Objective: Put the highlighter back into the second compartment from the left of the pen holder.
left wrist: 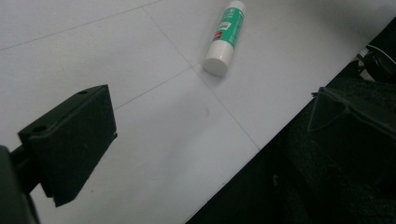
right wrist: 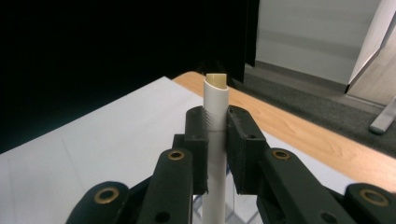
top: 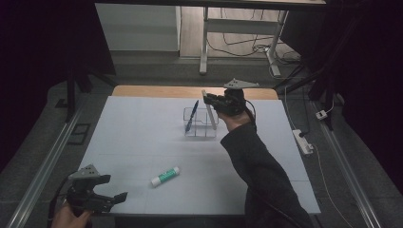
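My right gripper (top: 215, 101) is shut on a slim white stick (top: 209, 111) that hangs tilted, with its lower end over the right side of a clear plastic organizer (top: 199, 134). In the right gripper view the pads (right wrist: 240, 140) pinch the white stick (right wrist: 215, 107) below its beige tip. A blue pen (top: 191, 115) leans in the organizer's left compartment. A green and white glue stick (top: 165, 176) (left wrist: 225, 37) lies flat on the white sheet. My left gripper (top: 119, 196) stands open at the near left corner, its jaws wide apart with nothing between them, well short of the glue stick.
A white sheet (top: 142, 142) covers the table, with a strip of wood (top: 157, 91) bare at the far edge. A power strip (top: 302, 141) and cables lie on the floor to the right. Desk legs (top: 204, 47) stand beyond the table.
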`<action>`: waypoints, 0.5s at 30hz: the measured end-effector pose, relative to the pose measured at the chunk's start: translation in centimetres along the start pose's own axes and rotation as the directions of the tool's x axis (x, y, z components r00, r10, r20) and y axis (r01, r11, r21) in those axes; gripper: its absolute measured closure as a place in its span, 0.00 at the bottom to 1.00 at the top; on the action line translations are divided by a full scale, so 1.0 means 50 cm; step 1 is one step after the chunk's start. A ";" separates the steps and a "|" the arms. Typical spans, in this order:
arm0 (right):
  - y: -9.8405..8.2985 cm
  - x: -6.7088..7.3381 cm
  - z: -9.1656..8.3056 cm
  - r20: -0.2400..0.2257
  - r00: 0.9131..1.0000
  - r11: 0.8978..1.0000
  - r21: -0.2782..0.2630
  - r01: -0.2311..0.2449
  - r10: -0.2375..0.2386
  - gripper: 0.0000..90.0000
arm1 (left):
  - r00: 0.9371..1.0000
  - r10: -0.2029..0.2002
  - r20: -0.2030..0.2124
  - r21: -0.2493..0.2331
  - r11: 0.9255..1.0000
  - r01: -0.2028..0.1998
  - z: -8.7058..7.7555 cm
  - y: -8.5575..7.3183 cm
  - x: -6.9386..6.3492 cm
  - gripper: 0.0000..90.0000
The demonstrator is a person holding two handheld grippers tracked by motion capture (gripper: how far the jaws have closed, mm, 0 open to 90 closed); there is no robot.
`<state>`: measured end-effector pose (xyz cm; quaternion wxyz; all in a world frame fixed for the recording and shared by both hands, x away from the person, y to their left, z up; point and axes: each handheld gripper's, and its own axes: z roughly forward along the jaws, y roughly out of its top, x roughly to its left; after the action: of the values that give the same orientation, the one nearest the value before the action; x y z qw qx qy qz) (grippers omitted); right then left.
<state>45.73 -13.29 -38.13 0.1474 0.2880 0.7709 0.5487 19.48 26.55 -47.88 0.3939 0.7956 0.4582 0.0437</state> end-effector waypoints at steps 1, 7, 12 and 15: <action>0.002 0.000 0.005 0.000 1.000 1.000 -0.006 0.002 -0.002 0.88 | 1.000 0.000 0.000 0.000 1.000 0.000 0.000 0.000 0.000 0.01; 0.013 -0.005 0.034 0.020 1.000 0.999 -0.032 0.013 -0.012 0.88 | 1.000 0.001 0.001 0.003 1.000 -0.001 0.001 0.000 0.000 0.01; 0.017 -0.014 0.058 0.026 0.999 0.998 -0.067 -0.016 0.018 0.88 | 1.000 0.003 0.001 0.005 1.000 -0.003 0.001 0.000 -0.001 0.01; 0.017 -0.017 0.074 0.041 0.999 0.997 -0.073 -0.001 0.004 0.88 | 1.000 0.003 0.001 0.003 1.000 -0.003 0.000 0.000 0.000 0.01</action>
<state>48.64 -10.80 -38.73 0.1728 0.2946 0.7470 0.5705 19.47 26.52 -47.89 0.3930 0.7968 0.4570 0.0432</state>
